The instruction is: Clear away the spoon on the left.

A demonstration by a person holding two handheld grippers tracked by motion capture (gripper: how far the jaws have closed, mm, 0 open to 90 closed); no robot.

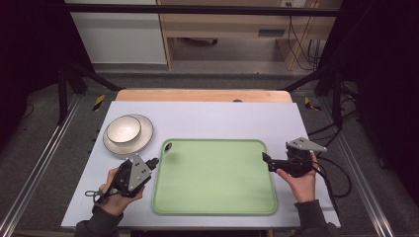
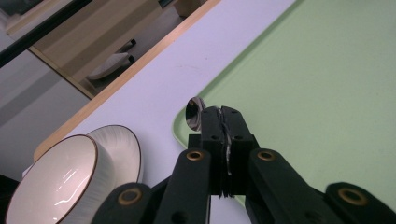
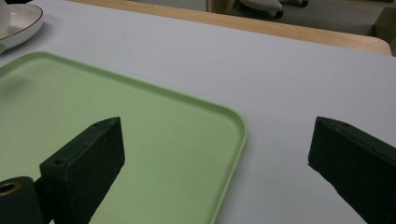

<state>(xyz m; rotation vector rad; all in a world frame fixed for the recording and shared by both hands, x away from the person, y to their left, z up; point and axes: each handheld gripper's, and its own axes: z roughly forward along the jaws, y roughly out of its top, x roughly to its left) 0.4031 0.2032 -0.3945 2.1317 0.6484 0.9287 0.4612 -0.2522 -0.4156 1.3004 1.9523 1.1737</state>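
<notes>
High view: the left claw (image 1: pixel 154 162) hangs with its jaws pressed together, empty, at the near-left corner of the green tray (image 1: pixel 214 176), just beside its hanging hole (image 1: pixel 168 146); the right claw (image 1: pixel 267 161) stands wide open, holding nothing, over the tray's right rim. The tray lies flat on the pale surface (image 1: pixel 207 118), the bowl (image 1: pixel 123 128) on its plate (image 1: pixel 143 136) close by. A careless sweep of the left claw could, I judge, knock the bowl. In the left gripper view the jaws partly cover the hole.

A pale green tray (image 1: pixel 215 197) lies on a lavender-white table (image 1: pixel 207 116) beside a cream, dark-rimmed bowl (image 1: pixel 123 129).
</notes>
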